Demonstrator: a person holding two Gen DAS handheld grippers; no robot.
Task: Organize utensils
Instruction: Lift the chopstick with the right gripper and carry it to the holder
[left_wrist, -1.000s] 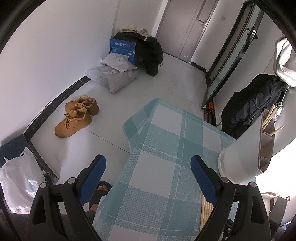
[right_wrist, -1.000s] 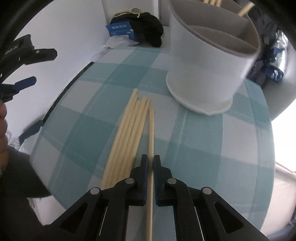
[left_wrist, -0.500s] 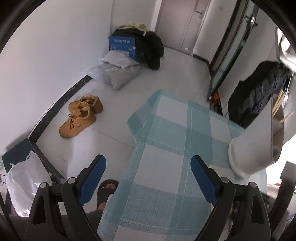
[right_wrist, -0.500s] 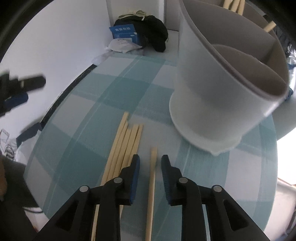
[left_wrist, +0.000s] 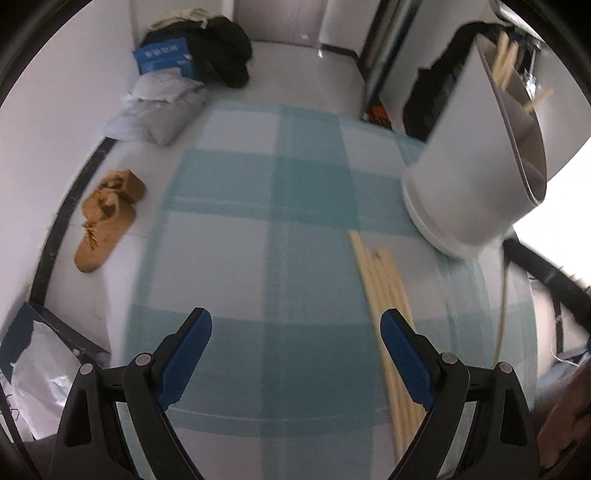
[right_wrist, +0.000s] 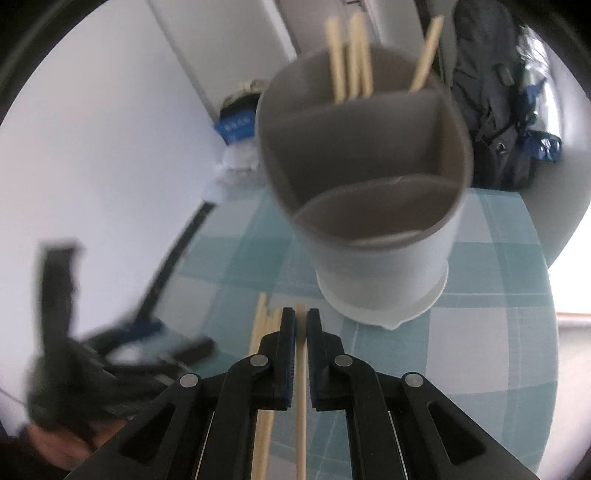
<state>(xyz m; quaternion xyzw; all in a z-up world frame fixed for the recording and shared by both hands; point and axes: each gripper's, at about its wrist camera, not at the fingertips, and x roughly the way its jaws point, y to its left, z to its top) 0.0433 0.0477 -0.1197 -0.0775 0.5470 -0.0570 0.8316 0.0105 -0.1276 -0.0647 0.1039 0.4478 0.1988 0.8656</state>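
Lifted since the earlier frame, the right gripper (right_wrist: 301, 325) was clenched on one chopstick (right_wrist: 301, 406), beneath the holder (right_wrist: 384, 266) at upper centre.
Its long axis ran along the fingers toward the holder; the left gripper (left_wrist: 295, 343), released and empty, hung beside the chopstick bundle (left_wrist: 384, 295) at lower right.

- The left wrist view is looking steeply down over the checked tablecloth (left_wrist: 258, 258), with the white utensil holder (left_wrist: 461, 177) sitting far right.
- The right wrist view is facing the utensil holder (right_wrist: 369, 229) closely, peering into its compartments from above.
- Both views are sharing the holder, the cloth and the loose chopsticks (left_wrist: 384, 288) beside the holder.
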